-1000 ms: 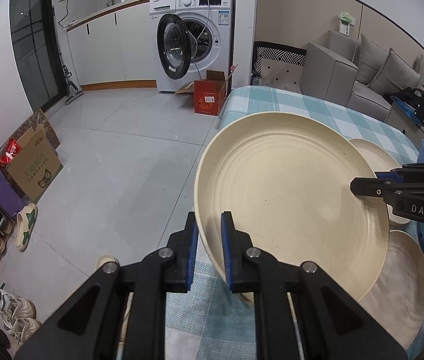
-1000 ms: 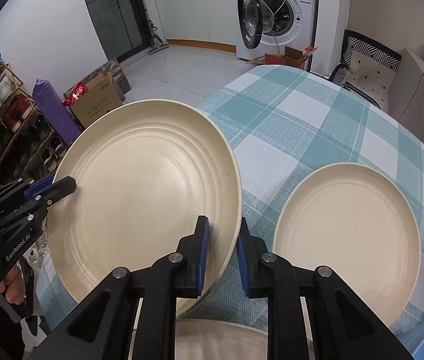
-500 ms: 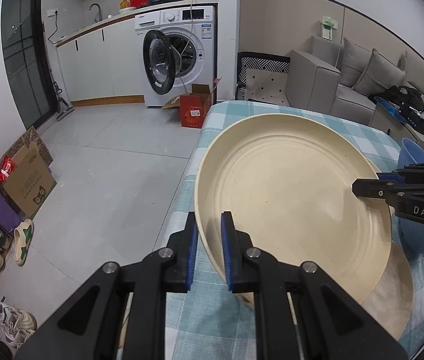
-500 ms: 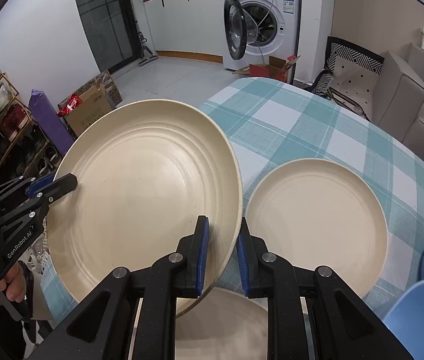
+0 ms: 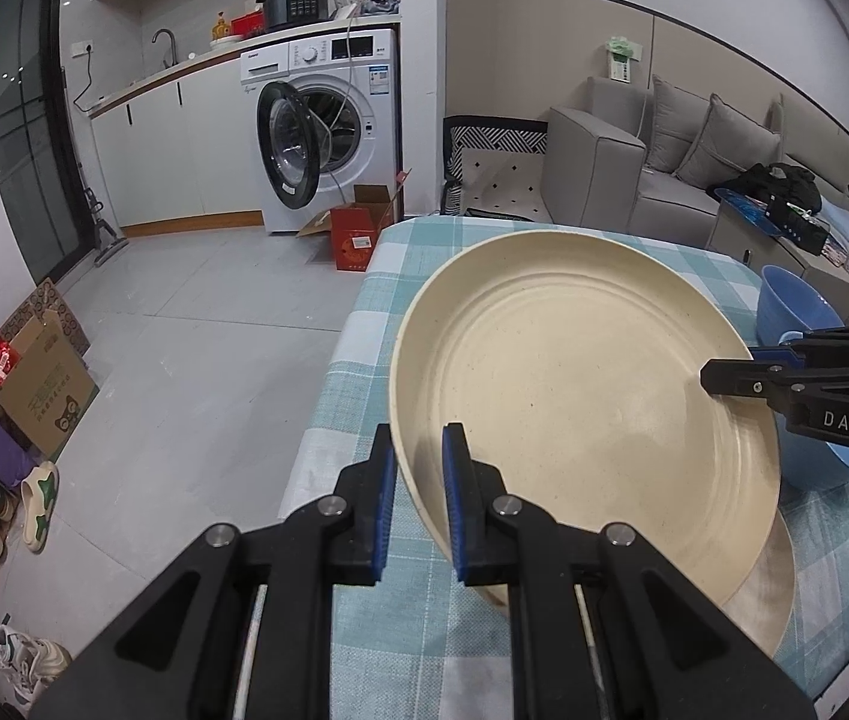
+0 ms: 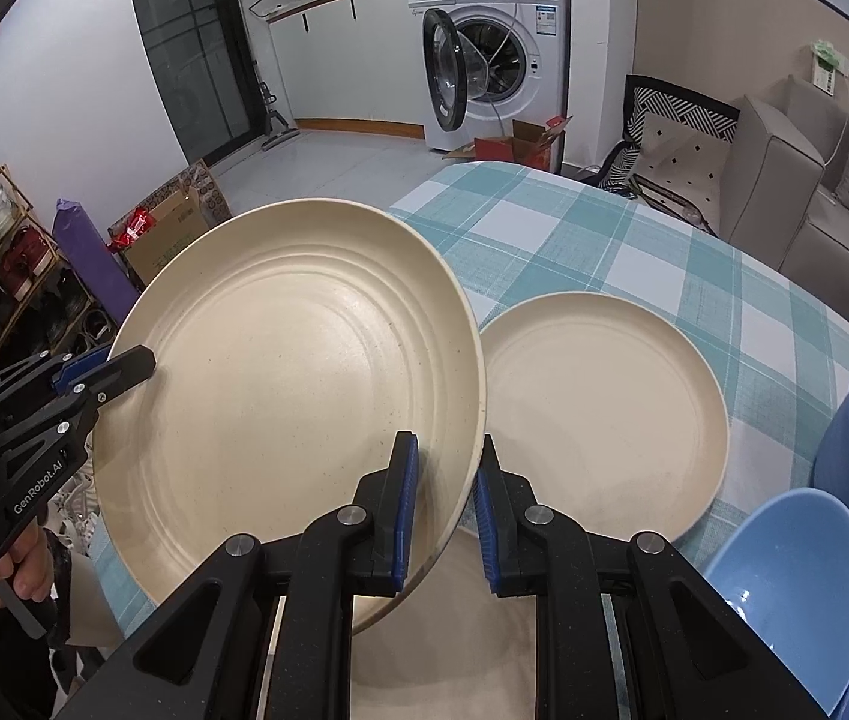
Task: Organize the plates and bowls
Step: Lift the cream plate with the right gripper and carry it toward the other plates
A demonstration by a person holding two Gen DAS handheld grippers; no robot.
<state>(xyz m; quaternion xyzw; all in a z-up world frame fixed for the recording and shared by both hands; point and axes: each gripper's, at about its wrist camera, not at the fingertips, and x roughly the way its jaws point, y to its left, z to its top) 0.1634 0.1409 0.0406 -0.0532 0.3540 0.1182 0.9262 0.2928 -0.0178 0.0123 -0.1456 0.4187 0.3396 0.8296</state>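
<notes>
Your left gripper [image 5: 415, 498] pinches the near rim of the large cream plate [image 5: 574, 396], blue pads on either side of the edge; that rim dips behind the right-hand finger, so part of the contact is hidden; in the right wrist view the left gripper [image 6: 124, 369] shows at the far left, biting the plate's opposite rim, your hand below it half cut off by the frame. The plate [image 6: 292, 390] is round, matte, speckled, with concentric ridges stepping down to a flat centre; you hold it tilted and lifted off the checked teal tablecloth [image 6: 604, 240], which looks woven and coarse. Your right gripper [image 6: 445, 504] clamps the plate's rim too, one pad inside, one outside; from the left wrist view the right gripper [image 5: 730, 372] reaches in from the right edge, its body cropped. Under the held plate a second cream plate [image 5: 772, 588] peeks out, mostly covered. Right of it a smaller cream plate [image 6: 604, 402] lies flat on the cloth, its left edge tucked behind the big plate's rim. Far right, the blue bowls [image 6: 784, 576] crowd the table corner, glossy, cut by the frame; how many, you cannot tell. The far half of the cloth lies bare; the table's left edge drops to the floor close beside the plate.
</notes>
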